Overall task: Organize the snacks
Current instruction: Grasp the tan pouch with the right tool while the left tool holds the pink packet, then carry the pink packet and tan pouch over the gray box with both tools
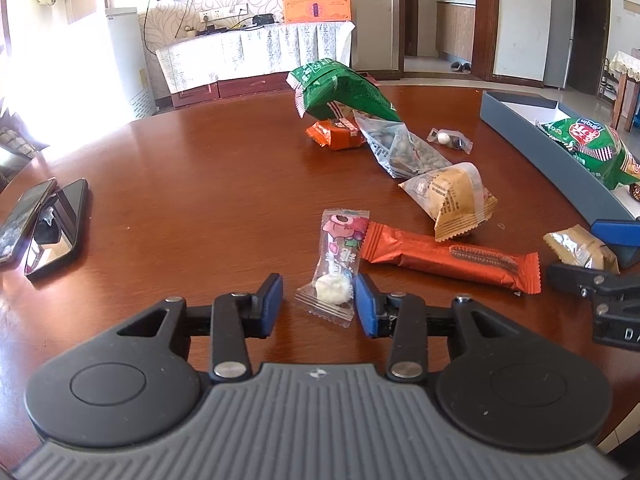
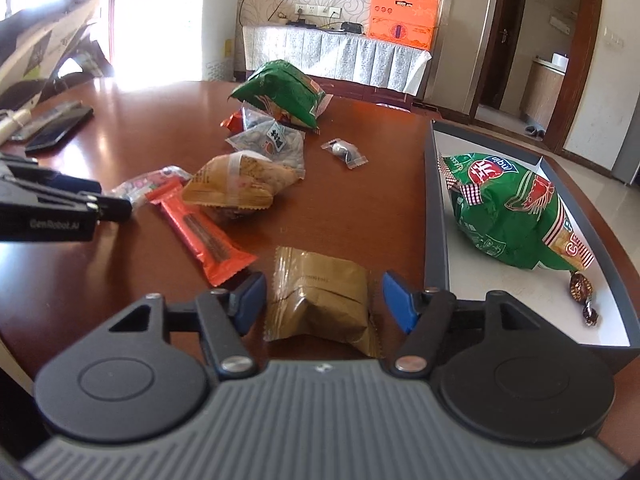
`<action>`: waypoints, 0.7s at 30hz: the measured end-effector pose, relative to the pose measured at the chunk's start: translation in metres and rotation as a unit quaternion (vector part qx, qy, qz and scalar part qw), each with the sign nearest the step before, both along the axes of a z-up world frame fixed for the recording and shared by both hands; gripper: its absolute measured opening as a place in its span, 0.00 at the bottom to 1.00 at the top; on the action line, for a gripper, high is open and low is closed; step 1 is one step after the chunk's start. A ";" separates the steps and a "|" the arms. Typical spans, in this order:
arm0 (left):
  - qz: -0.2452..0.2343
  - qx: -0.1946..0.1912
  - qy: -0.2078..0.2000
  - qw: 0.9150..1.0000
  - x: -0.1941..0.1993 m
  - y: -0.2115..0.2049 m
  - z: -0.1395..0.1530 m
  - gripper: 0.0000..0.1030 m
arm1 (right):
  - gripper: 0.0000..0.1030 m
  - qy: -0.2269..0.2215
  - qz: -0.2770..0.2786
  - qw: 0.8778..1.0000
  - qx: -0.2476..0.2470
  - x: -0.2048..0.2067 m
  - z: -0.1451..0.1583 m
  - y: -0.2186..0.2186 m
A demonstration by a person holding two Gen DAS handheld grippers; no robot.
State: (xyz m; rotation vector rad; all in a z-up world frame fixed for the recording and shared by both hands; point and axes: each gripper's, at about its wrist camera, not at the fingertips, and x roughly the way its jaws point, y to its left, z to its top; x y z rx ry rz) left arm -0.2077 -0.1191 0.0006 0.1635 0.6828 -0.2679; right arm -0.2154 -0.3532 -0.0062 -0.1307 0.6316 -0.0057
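Observation:
My left gripper (image 1: 318,300) is open around the near end of a clear pink candy wrapper (image 1: 334,264) lying on the table; its right pad touches the wrapper. My right gripper (image 2: 324,300) is open around a tan foil snack packet (image 2: 318,294) lying on the table. An orange wafer bar (image 1: 448,258) lies right of the candy. A tan pastry packet (image 1: 450,198), a nut bag (image 1: 404,150), a green chip bag (image 1: 340,90) and a small orange packet (image 1: 338,134) lie farther back. The grey tray (image 2: 434,216) holds a green bag (image 2: 512,216) and wrapped candies (image 2: 582,286).
Two phones (image 1: 44,224) lie at the table's left edge. A small clear candy (image 1: 450,140) lies mid-table. The right gripper shows in the left wrist view (image 1: 592,264) beside the tray's near end. The brown round table (image 1: 200,168) has bare wood on the left.

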 end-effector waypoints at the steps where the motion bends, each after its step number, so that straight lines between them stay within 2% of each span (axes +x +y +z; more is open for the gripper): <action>1: 0.001 -0.003 0.002 1.000 0.001 0.001 0.000 0.46 | 0.65 0.001 0.002 1.000 -0.003 -0.001 0.000 0.000; 3: 0.001 -0.009 0.004 1.000 0.002 0.003 0.000 0.46 | 0.64 0.003 0.009 1.000 -0.001 -0.002 0.000 -0.002; 5: -0.001 -0.010 0.004 1.000 0.002 0.002 0.000 0.46 | 0.46 0.007 0.019 1.000 0.015 -0.002 0.002 -0.004; 8: -0.006 -0.017 0.006 1.000 0.003 0.003 0.000 0.41 | 0.39 0.012 0.029 0.999 0.033 -0.003 0.003 -0.007; 11: -0.015 -0.018 0.006 1.000 0.001 0.001 0.000 0.33 | 0.38 0.009 0.035 0.999 0.035 -0.006 0.005 -0.007; 15: -0.019 -0.014 0.000 1.000 0.000 -0.002 0.000 0.30 | 0.37 -0.002 0.034 0.998 0.054 -0.008 0.009 -0.010; 21: -0.004 0.001 -0.019 1.000 0.000 -0.002 0.002 0.29 | 0.37 -0.047 0.040 0.995 0.078 -0.015 0.023 -0.014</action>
